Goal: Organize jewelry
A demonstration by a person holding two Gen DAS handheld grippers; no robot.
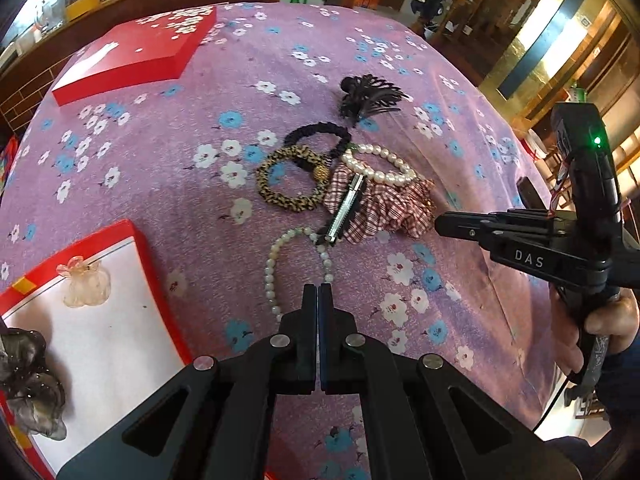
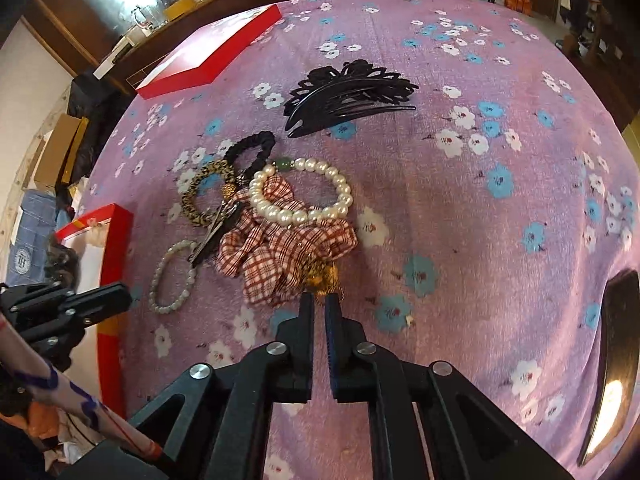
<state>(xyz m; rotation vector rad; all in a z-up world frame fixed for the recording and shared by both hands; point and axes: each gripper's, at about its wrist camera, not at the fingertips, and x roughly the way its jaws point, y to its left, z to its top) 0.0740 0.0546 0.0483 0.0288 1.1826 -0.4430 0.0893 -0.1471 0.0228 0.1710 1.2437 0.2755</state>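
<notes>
Scrunchie, plaid [image 2: 280, 256]: lies at 12 o'clock just beyond my right gripper [image 2: 320, 300], long axis running 10 to 4, tips narrowly parted and empty. My left gripper [image 1: 319, 290], pressed closed on nothing, sits by the small pearl bracelet [image 1: 276, 268]. Right is nearer.

Both views are bright and pretty sharp in the middle, lit by daylight from the room behind. Heavy fisheye bulge bends the tablecloth [image 1: 440, 80] into a dome, with black corners. There's blown-out glare top left in the right wrist view, a hot reflection on the gold wall [image 1: 532, 40], and soft shadows under the comb [image 2: 348, 92].
</notes>
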